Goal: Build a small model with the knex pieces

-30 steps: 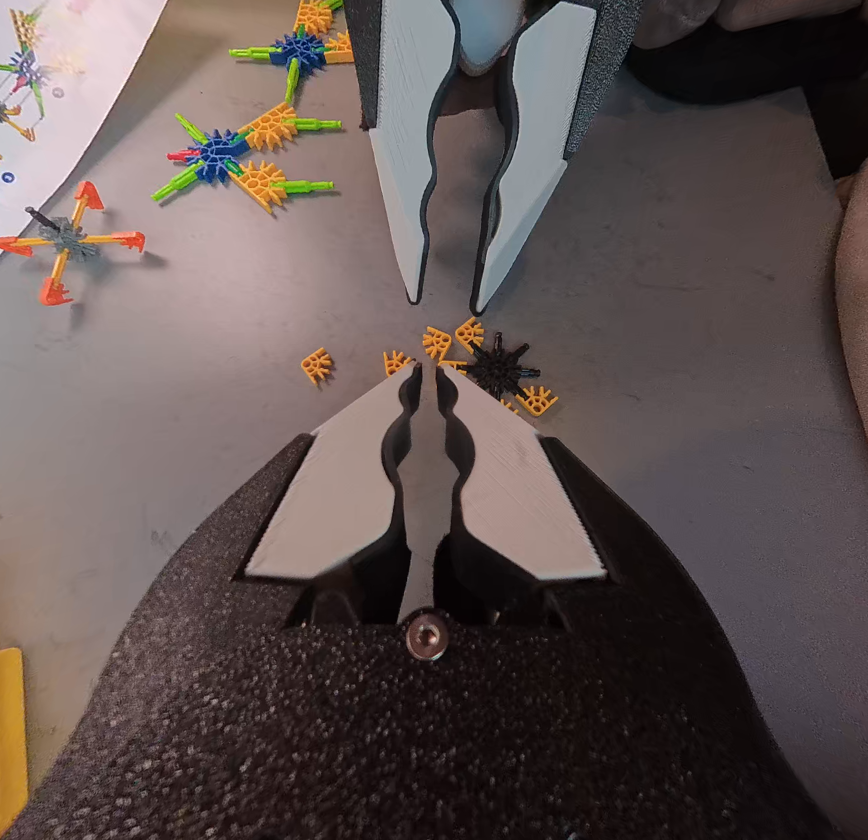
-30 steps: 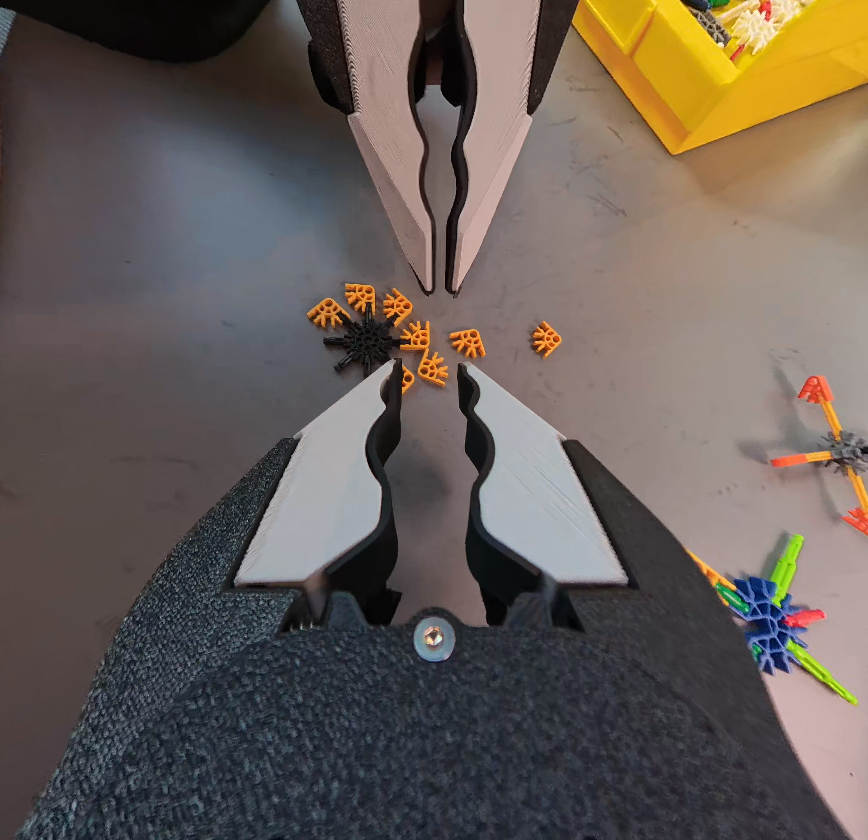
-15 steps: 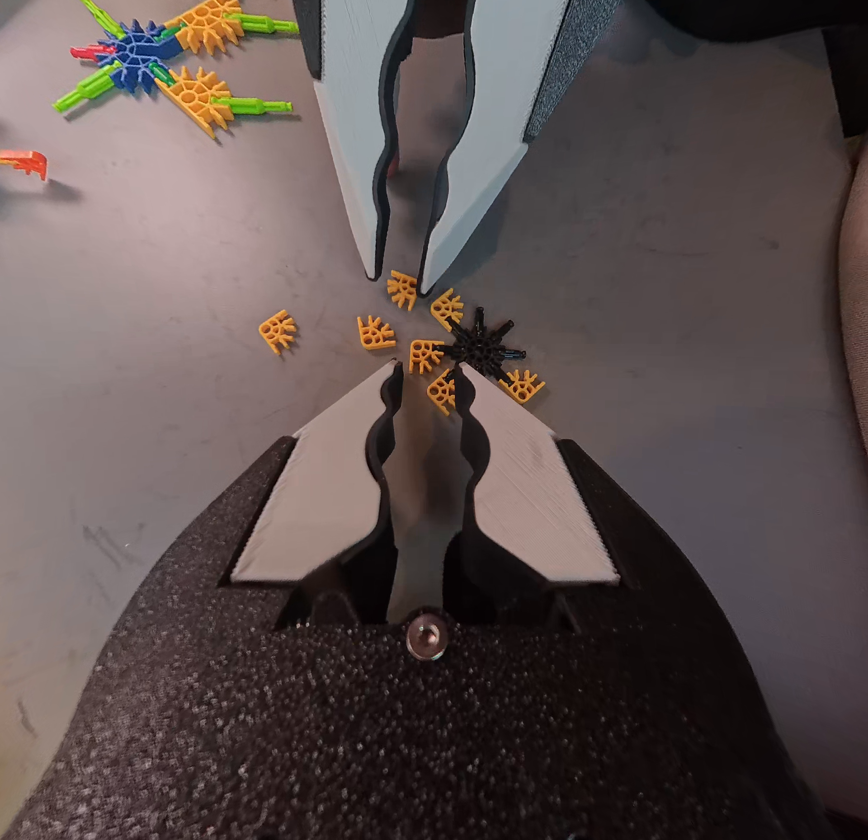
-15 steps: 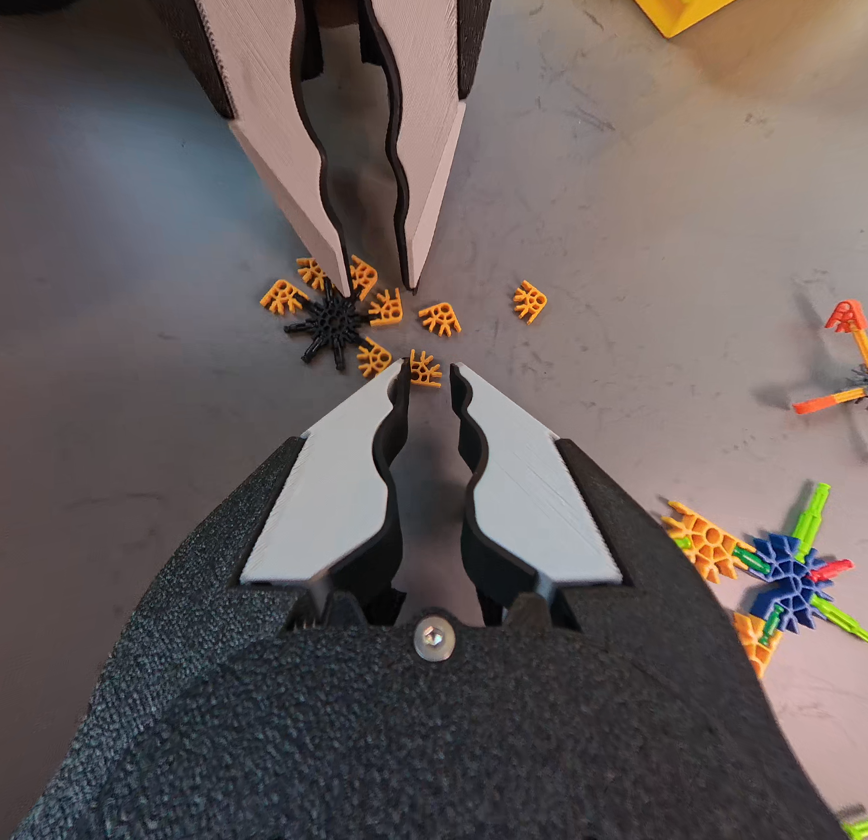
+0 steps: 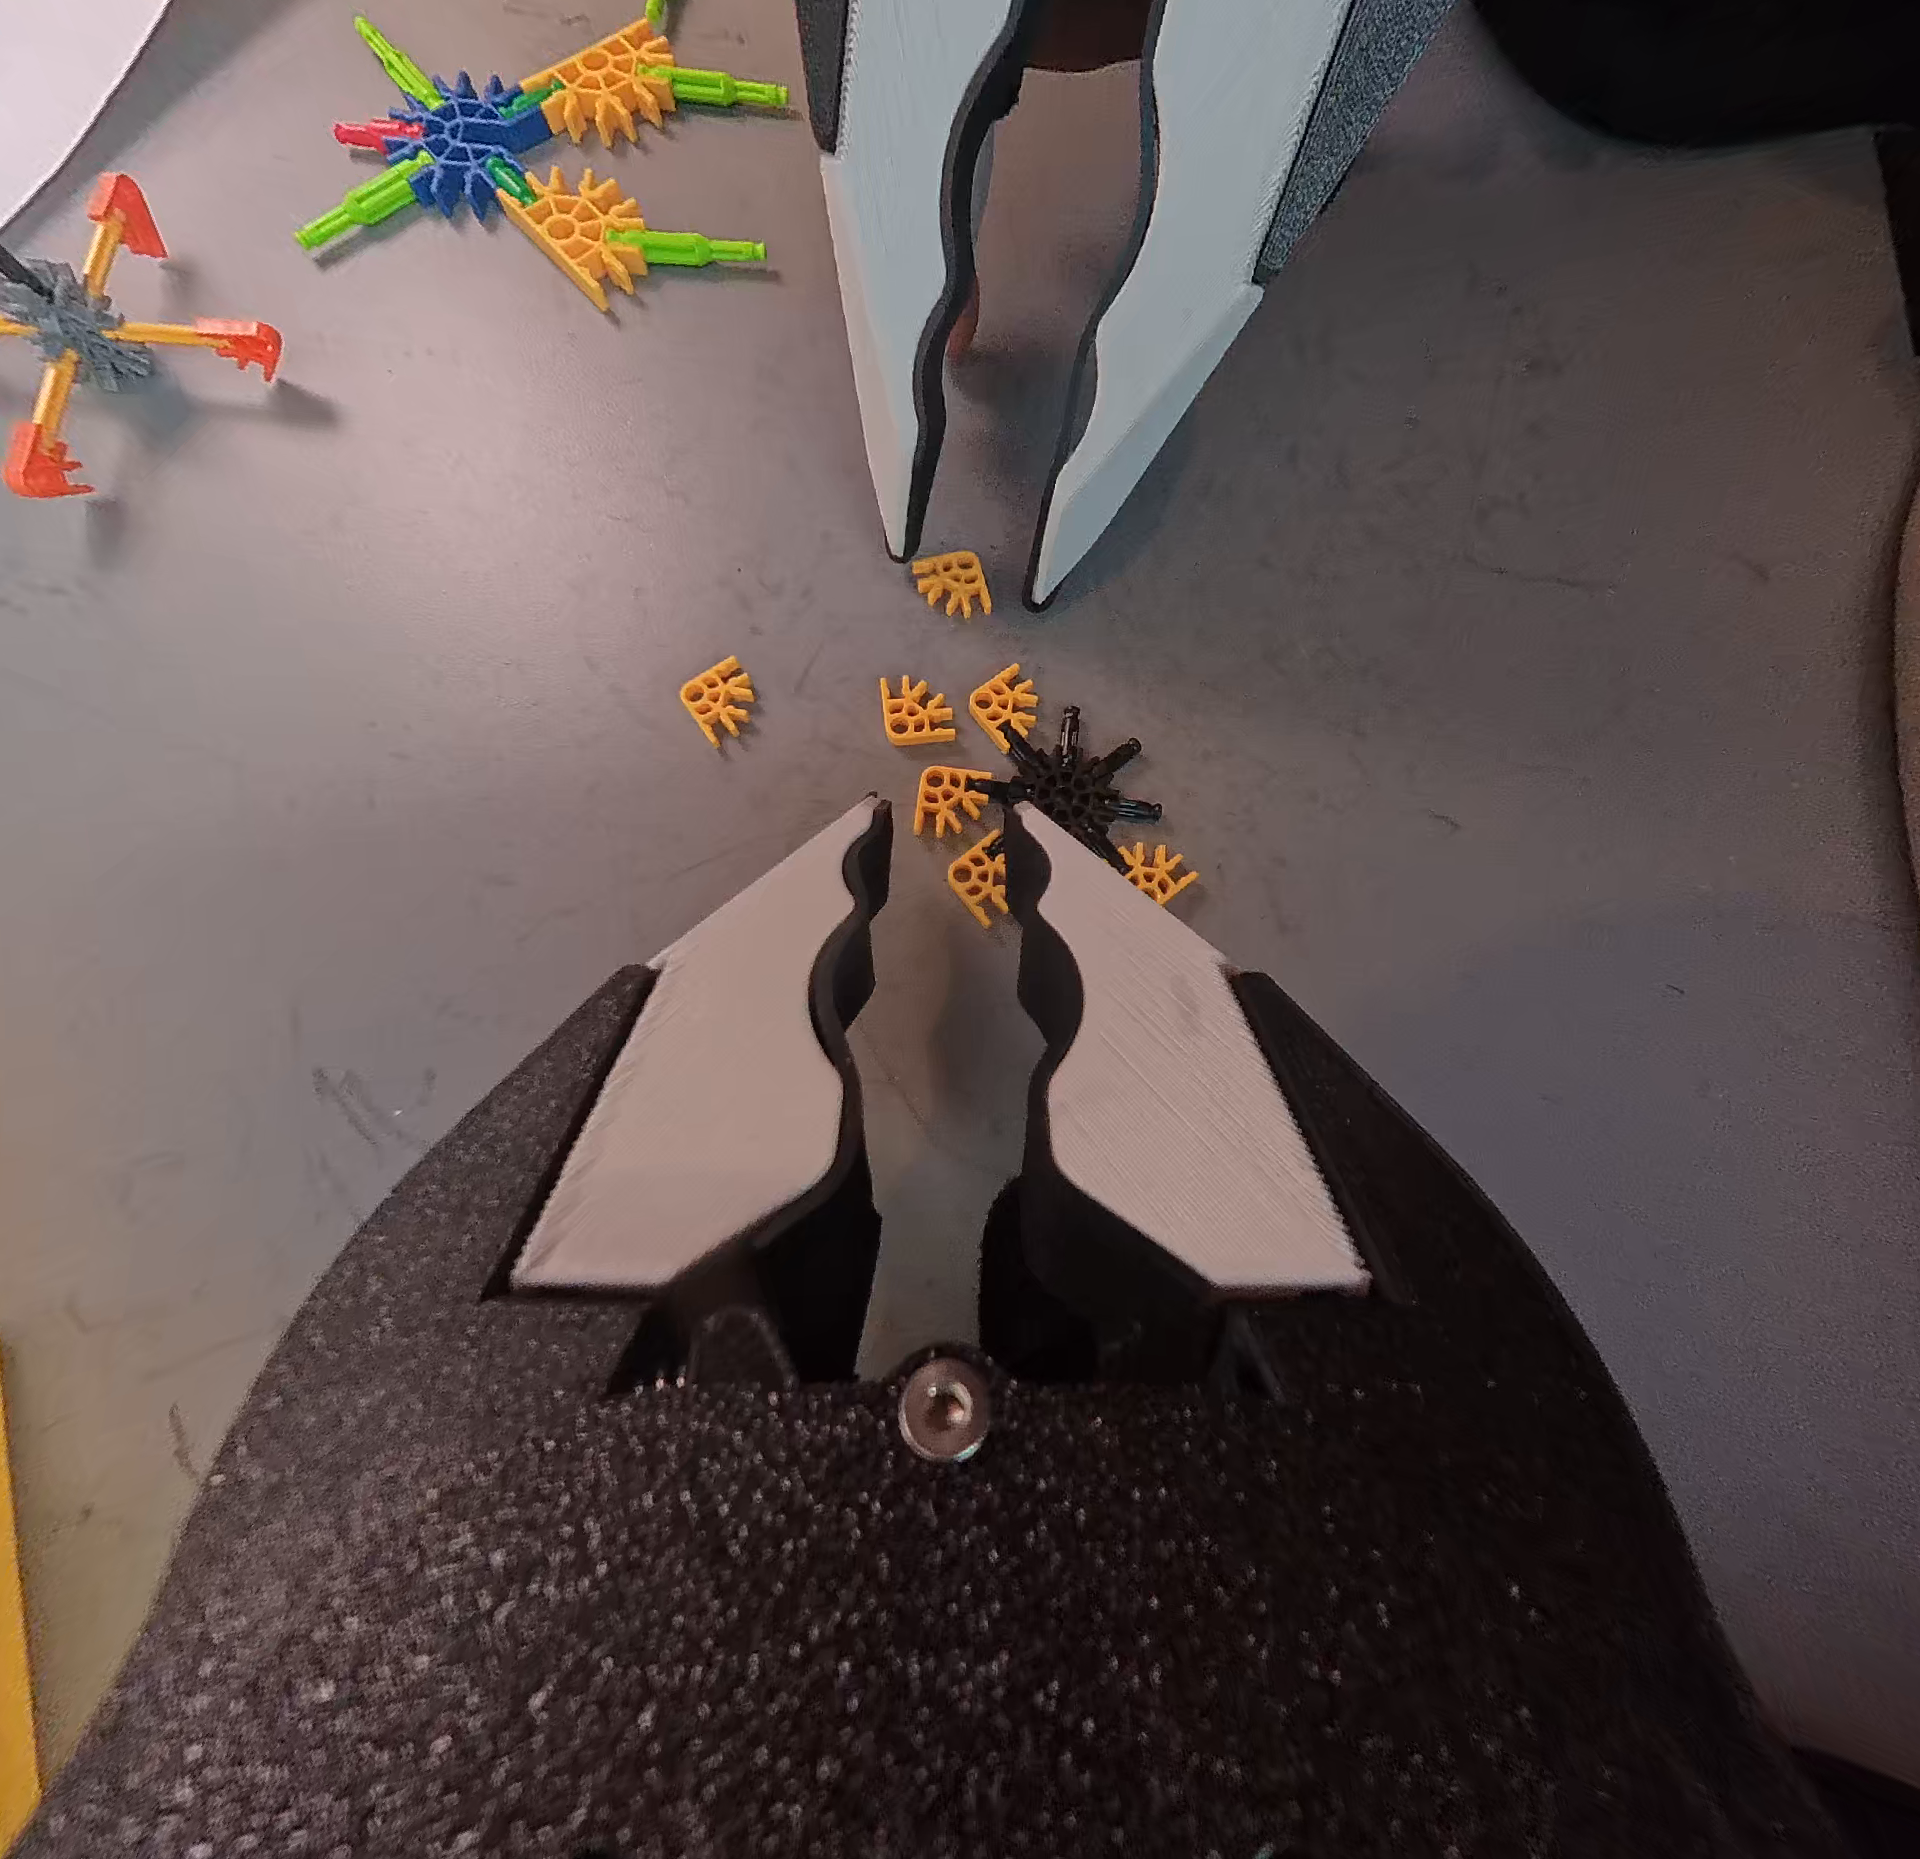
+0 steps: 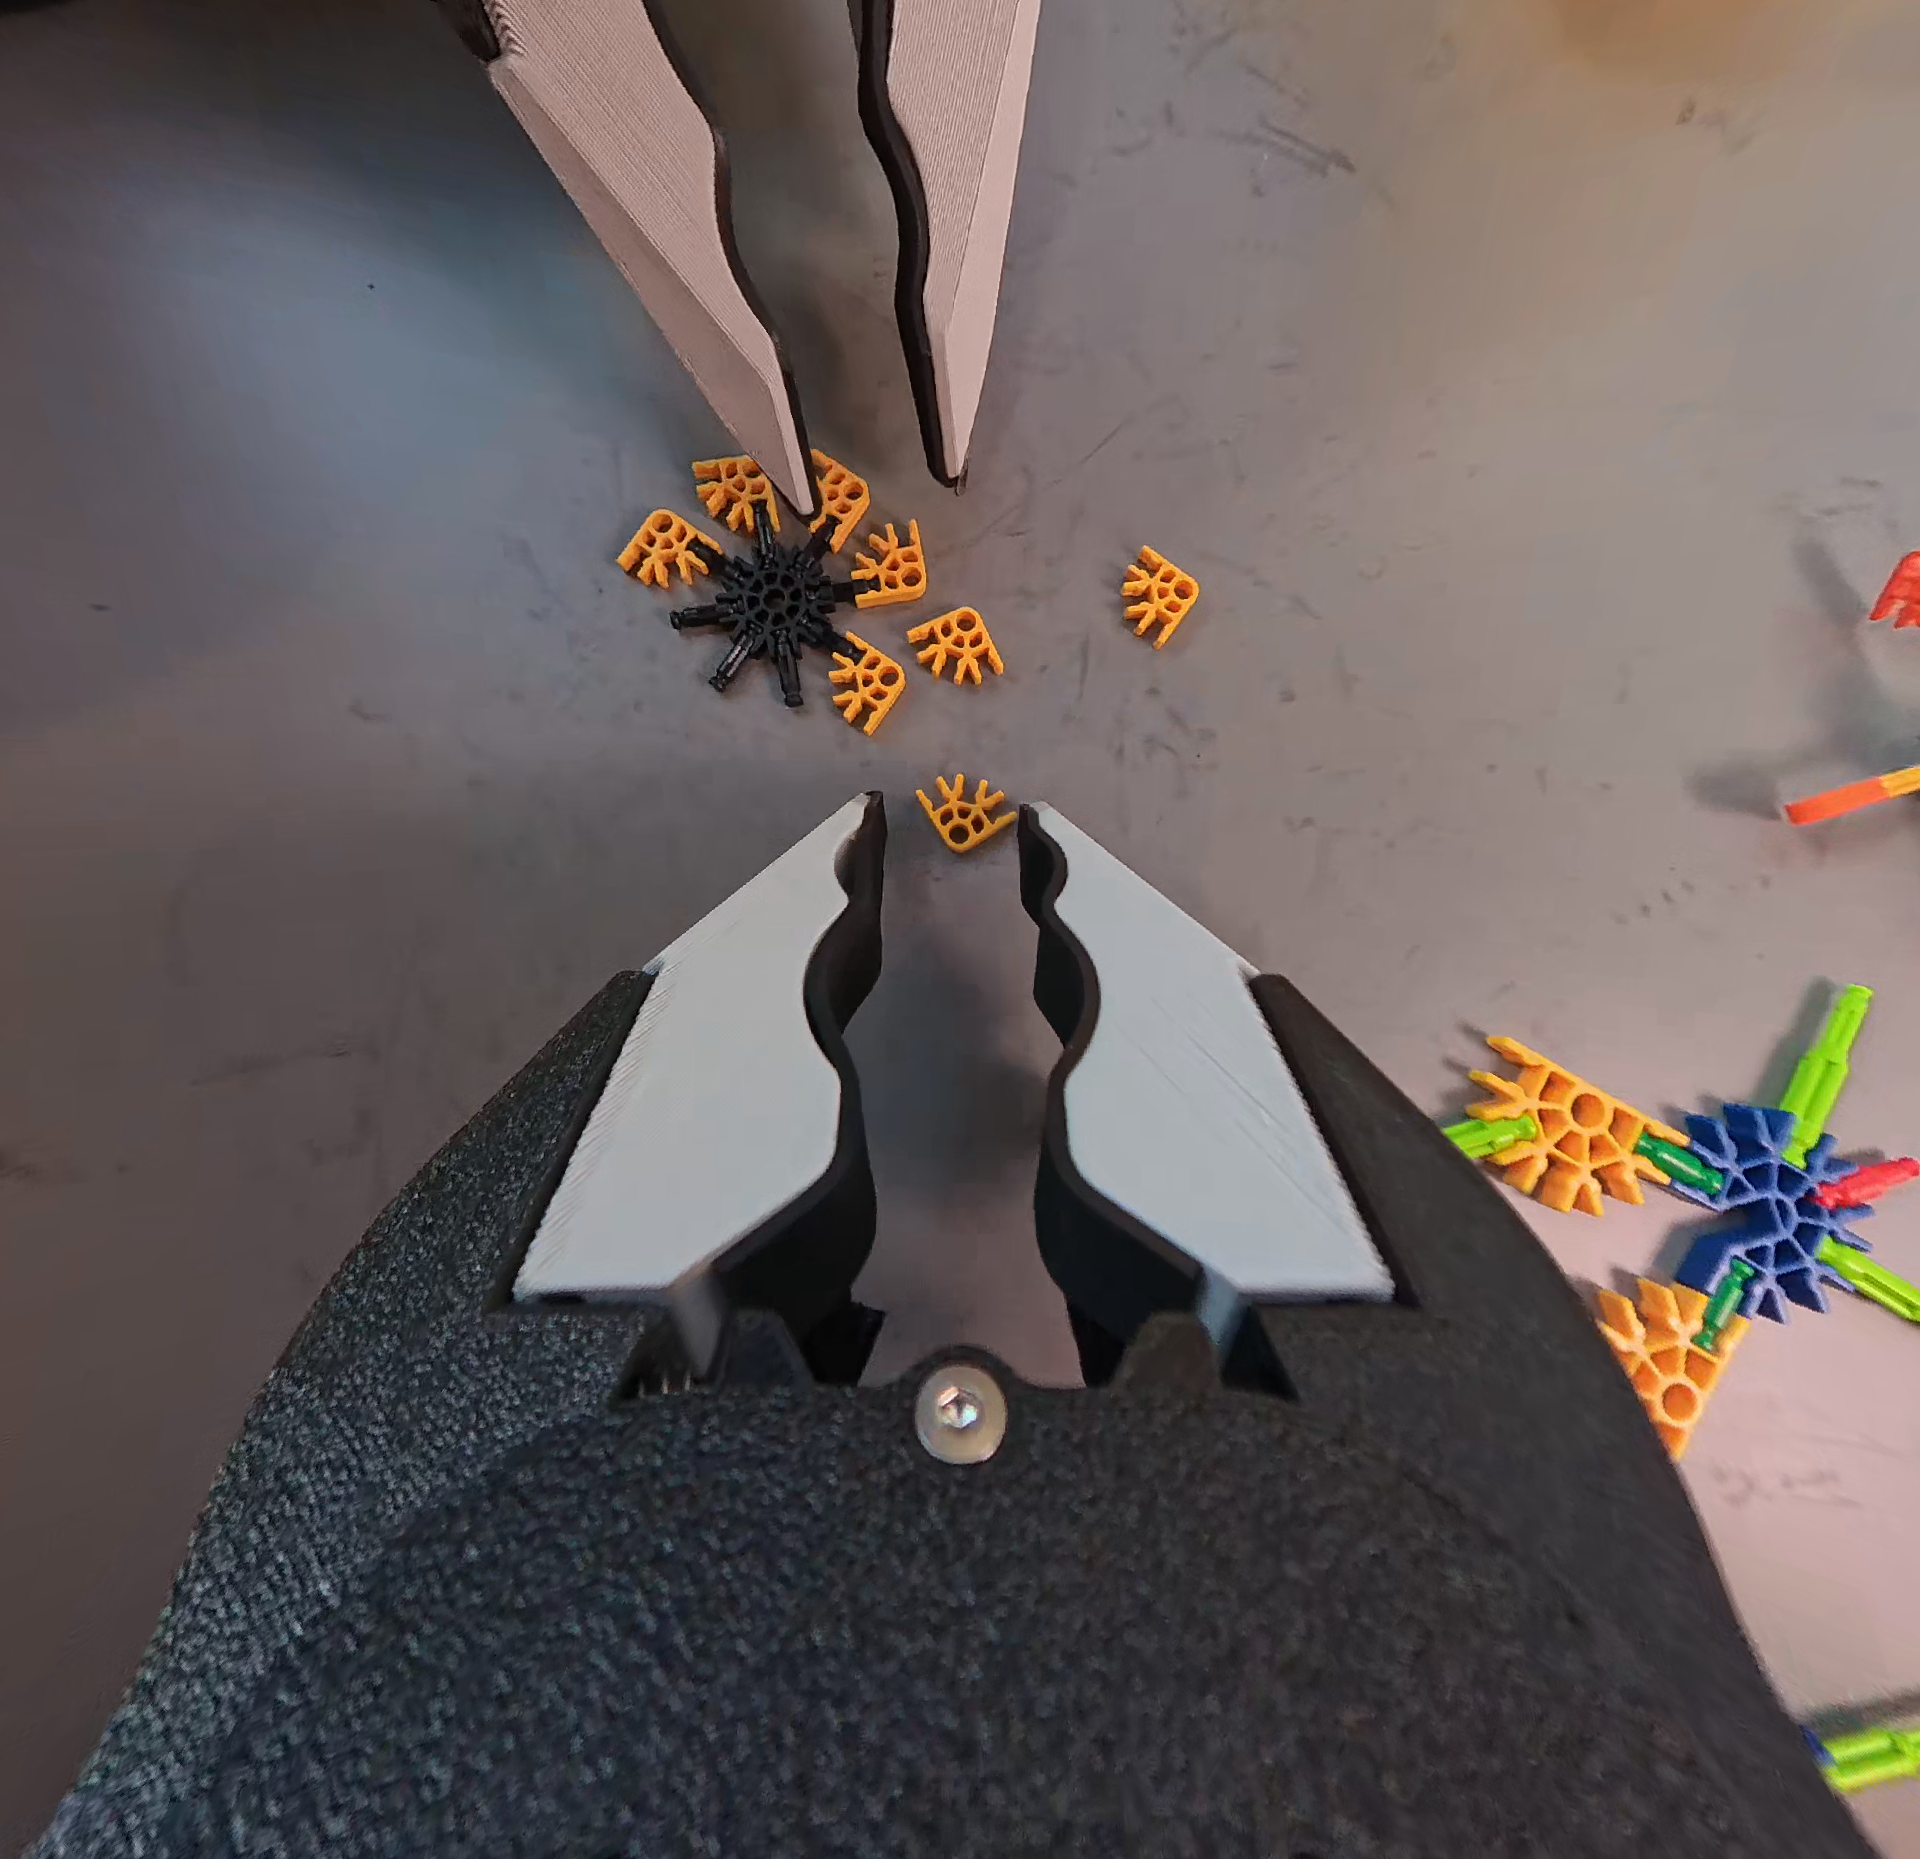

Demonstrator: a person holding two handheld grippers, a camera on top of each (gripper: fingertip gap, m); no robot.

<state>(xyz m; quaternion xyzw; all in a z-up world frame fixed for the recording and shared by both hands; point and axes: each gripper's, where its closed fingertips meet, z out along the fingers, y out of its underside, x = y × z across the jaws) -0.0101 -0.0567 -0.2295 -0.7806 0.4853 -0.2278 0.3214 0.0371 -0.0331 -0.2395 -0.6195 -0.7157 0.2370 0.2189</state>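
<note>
Black spoked connector (image 6: 769, 604): flat on the grey table (image 6: 1351, 375), short black rods radiating from its hub; several small orange connectors (image 6: 888, 562) sit at its rod ends or lie just beside it. In the left wrist view the same black piece (image 5: 1075, 786) lies just past the tip of that gripper's right-hand finger, partly covered by it.

Lone orange connector (image 6: 964, 815): flat on the table, apart from the cluster, between the two fingertips of the right gripper (image 6: 951, 812). Fingers apart, not closed on the piece; whether either tip touches it cannot be told. From the left wrist view this same piece (image 5: 951, 583) sits between the tips of the right gripper (image 5: 966, 578), which comes in from the top edge.

Left gripper (image 5: 945, 817): fingers apart, nothing between them, tips low over the cluster. In the right wrist view it (image 6: 878, 490) enters from above, one fingertip set down among the orange pieces at the black connector's far side.

Outlying orange connector (image 6: 1161, 596): alone, off to the side of the cluster.

Blue-hub assembly (image 5: 488, 136): orange fan pieces and green rods attached, well apart from the grippers.

Grey-hub assembly (image 5: 78, 329): yellow rods tipped with red-orange ends, at the frame edge
</note>
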